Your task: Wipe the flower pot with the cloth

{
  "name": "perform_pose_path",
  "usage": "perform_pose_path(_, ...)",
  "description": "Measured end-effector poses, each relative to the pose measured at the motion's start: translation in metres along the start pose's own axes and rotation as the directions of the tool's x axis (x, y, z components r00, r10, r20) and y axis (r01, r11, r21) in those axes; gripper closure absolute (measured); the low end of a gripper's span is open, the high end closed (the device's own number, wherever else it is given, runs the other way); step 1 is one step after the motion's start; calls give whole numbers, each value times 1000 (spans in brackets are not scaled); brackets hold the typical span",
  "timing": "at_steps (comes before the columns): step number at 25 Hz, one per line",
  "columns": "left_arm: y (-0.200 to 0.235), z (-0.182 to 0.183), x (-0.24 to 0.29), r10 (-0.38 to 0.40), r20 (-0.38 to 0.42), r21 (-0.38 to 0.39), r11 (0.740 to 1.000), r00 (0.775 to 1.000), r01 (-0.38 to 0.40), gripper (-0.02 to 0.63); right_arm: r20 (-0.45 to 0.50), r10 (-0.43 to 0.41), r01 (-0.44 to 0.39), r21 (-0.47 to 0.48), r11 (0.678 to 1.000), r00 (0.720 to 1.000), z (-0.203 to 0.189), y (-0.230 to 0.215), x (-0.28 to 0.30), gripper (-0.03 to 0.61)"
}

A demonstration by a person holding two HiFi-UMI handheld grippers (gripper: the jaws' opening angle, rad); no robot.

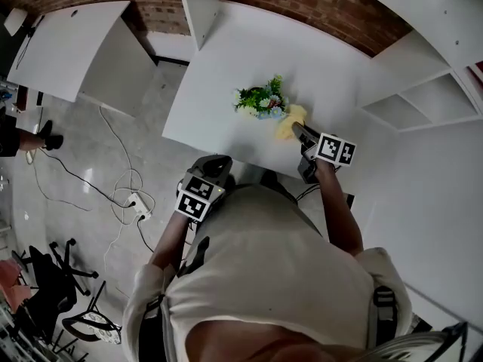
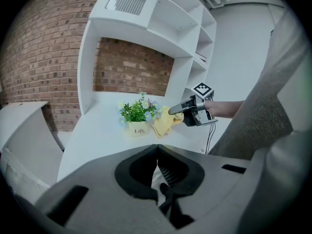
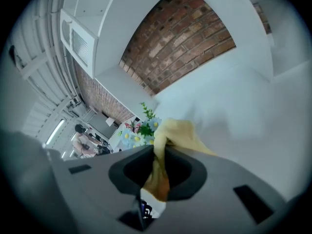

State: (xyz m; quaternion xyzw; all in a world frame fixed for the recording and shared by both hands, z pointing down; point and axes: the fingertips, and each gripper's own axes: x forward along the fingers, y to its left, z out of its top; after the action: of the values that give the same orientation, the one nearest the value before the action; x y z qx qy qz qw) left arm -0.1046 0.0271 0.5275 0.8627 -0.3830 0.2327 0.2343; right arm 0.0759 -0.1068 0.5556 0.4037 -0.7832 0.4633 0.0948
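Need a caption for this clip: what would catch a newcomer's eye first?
The yellow cloth stands out first, pinched in the right gripper beside the flower pot on the white table. The left gripper is shut and empty, back near the table's near edge.

Flower pot (image 1: 260,101) sits on the worktop (image 1: 226,66), cloth (image 1: 290,121) just beside it on the right, in the right claw (image 1: 299,130). Left claw (image 1: 216,162) is at the near edge.
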Motion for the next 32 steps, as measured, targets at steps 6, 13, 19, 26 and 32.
perform_pose_path(6,10,13,17,-81,29,74,994,996,78,592,12,-19,19,0,1000,1000,-13,17,-6,515)
perform_pose_path(13,54,36,78,-42,35,143,989,999,37,590,8,-27,27,30,999,1000,-18,5,-16,514)
perform_pose_path(19,90,31,143,42,-97,270,963,994,-15,400,4,17,-17,100,995,1000,0,-19,0,512)
perform_pose_path(26,92,30,180,8,-158,265,964,987,34,327,-46,100,-94,118,989,994,16,-24,35,512)
perform_pose_path(32,95,36,194,29,-126,228,974,992,0,327,-135,155,-139,120,983,979,12,-24,65,511)
